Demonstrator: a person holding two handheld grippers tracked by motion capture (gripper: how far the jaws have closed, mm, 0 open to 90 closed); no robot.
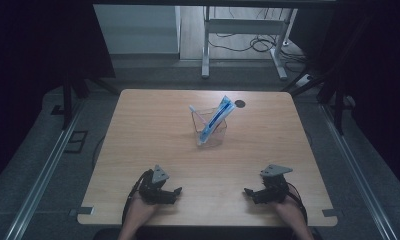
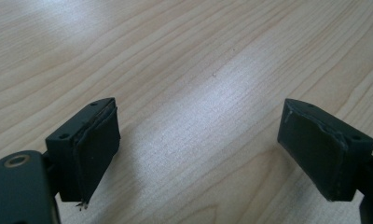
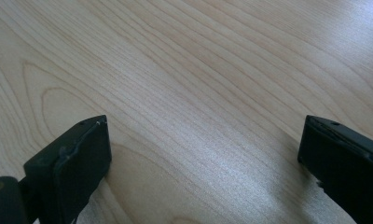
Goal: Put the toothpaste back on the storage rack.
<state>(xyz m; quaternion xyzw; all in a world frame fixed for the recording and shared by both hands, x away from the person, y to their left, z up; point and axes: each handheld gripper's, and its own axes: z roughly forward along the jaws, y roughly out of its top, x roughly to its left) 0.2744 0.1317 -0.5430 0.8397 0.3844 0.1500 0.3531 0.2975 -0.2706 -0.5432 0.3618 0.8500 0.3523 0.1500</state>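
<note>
Your two forearms come in over the near edge of the table, wrists low, each hand resting a gripper on the wood. Your left gripper sits near the near-left corner, its jaws pointing toward the middle of the near edge. In the left gripper view its jaws stand wide apart with bare wood grain between them, gripping nothing. Your right gripper mirrors it near the near-right corner, jaws pointing inward and likewise spread wide and empty.

The cup, clear plastic, stands upright around the middle of the table, slightly toward the far edge, well apart from both grippers. A toothpaste tube, blue and white, leans inside it beside a toothbrush. Any printing on the tube is too small to read.

Open wood lies between the grippers and the cup. A small dark hole sits near the far edge.
</note>
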